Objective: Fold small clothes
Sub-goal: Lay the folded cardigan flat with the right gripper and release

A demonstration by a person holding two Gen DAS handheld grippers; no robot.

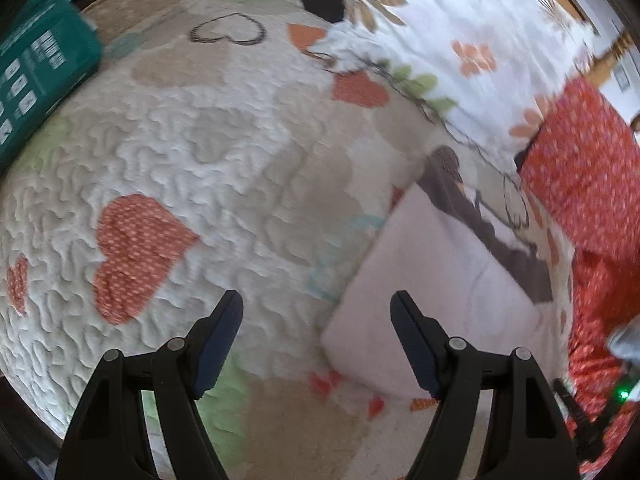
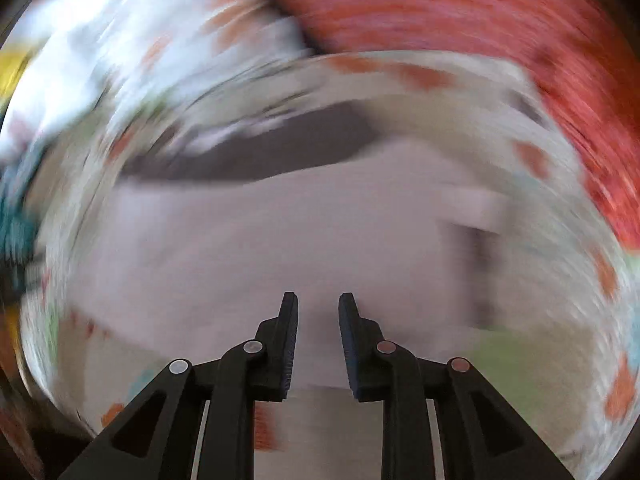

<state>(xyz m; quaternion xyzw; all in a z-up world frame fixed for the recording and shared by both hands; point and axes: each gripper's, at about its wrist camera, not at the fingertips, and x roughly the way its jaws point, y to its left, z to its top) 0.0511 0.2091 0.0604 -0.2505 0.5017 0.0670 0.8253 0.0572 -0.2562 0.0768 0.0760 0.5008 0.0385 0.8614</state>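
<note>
Left wrist view: one quilted bedcover [image 1: 224,160] with heart patches, at least three red hearts countable on it. One pale pink folded garment [image 1: 432,280] lying flat on the cover, lower right of centre, with one dark grey piece of clothing [image 1: 492,236] touching its far edge. One white pillow with orange flowers [image 1: 460,40] beyond, one red dotted cloth [image 1: 588,176] at the right edge, one green box [image 1: 44,72] at the upper left. Left tongs [image 1: 317,308] spread wide, nothing between the two fingers; right-hand finger [image 1: 416,344] over the near corner of the pink garment, contact not determinable; left-hand finger over bare quilt.

Right wrist view: heavily smeared by motion, detail poor. Same pink garment [image 2: 280,240] filling the middle, dark grey piece [image 2: 256,152] behind it, red cloth [image 2: 460,20] along the top right. One small pale flap [image 2: 476,204] at the garment's right side, nature unclear. Right tongs [image 2: 318,300] set narrow, a slim gap showing between the two fingers, no cloth pinched in that gap; pink garment visible beneath the tips.
</note>
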